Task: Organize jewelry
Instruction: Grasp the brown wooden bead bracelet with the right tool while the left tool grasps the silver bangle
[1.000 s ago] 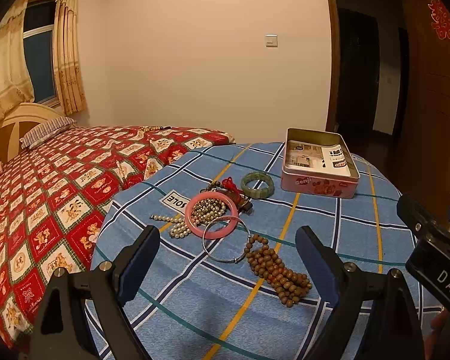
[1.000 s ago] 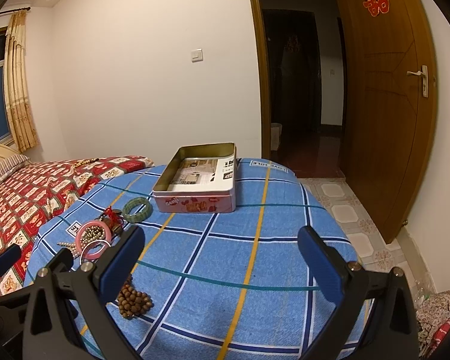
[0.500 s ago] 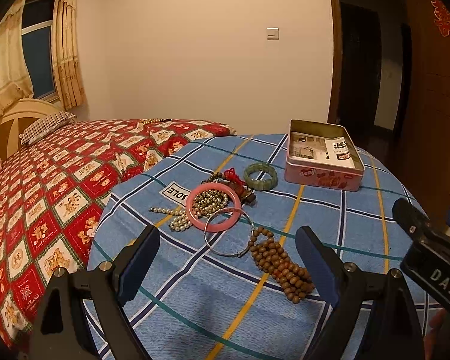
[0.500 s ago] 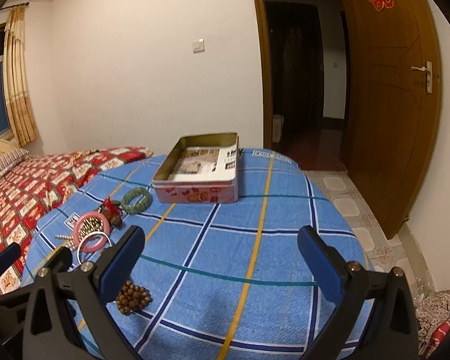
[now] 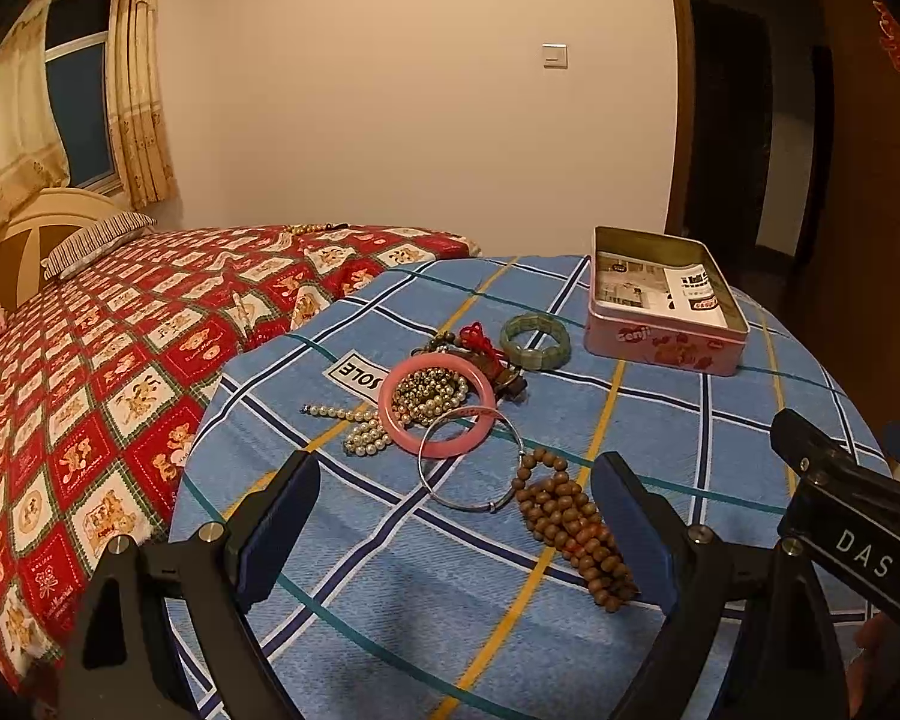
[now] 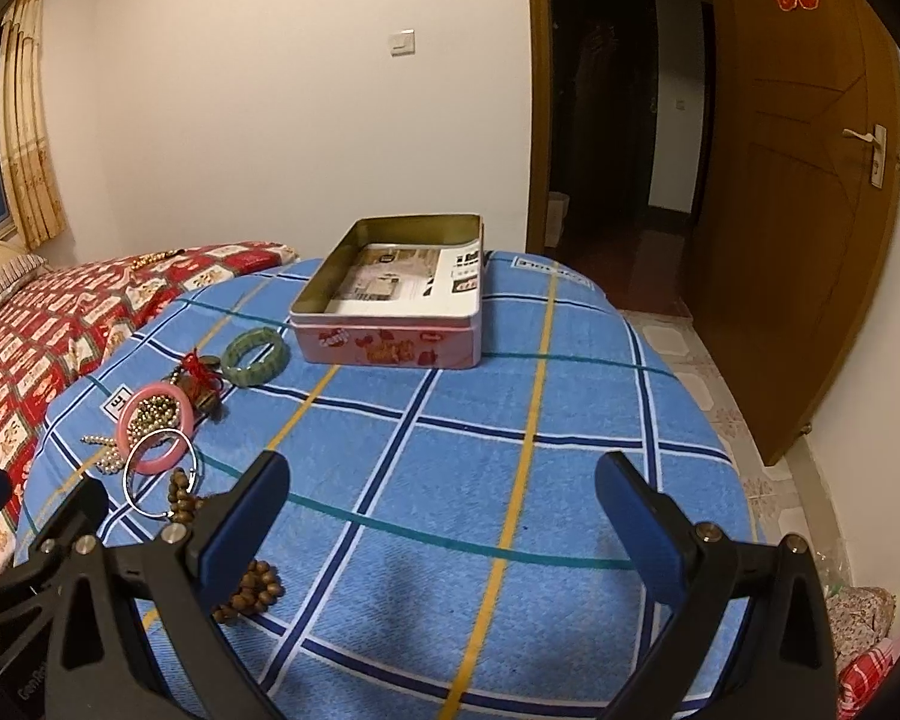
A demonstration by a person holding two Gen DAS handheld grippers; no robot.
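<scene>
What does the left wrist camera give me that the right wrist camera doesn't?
Only the left wrist view: the whole wooden bead strand, unblocked, and the bed's striped pillow in full. Only the right wrist view: the open wooden door with its handle and the tiled floor. Both show the open tin, green bracelet, pink bangle, silver bangle, and each open gripper, left and right.

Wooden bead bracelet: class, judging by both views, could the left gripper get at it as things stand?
Probably yes: the wooden bead bracelet lies just ahead of the open left gripper, nothing on top.
</scene>
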